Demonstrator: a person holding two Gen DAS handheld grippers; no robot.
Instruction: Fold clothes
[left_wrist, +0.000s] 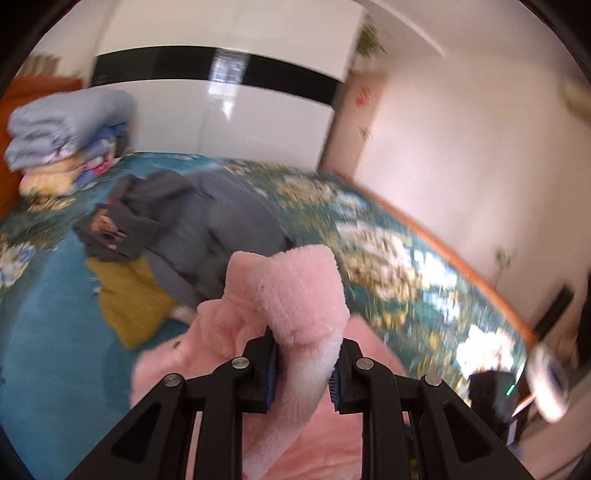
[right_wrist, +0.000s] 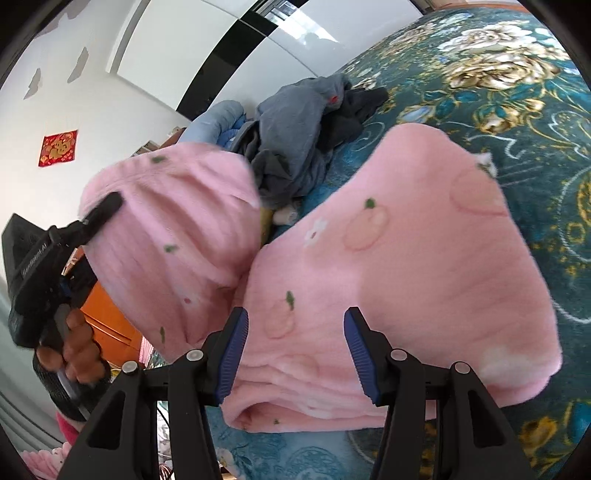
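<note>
A pink fleece garment (right_wrist: 399, 266) with a peach print lies partly folded on the floral bedspread (right_wrist: 517, 92). My left gripper (left_wrist: 303, 373) is shut on a bunched fold of this pink fleece (left_wrist: 291, 295) and holds it lifted above the rest; it shows in the right wrist view (right_wrist: 105, 206) at the left, with the raised flap draped over it. My right gripper (right_wrist: 295, 354) is open, its blue pads either side of the folded fleece's near edge, gripping nothing.
A heap of grey clothes (left_wrist: 207, 225) lies on the bed behind, on a mustard-yellow garment (left_wrist: 129, 299). Folded blue bedding (left_wrist: 62, 129) is stacked at the far left. A white wardrobe (left_wrist: 221, 110) stands beyond. The bed's orange wooden edge (left_wrist: 461, 266) runs at the right.
</note>
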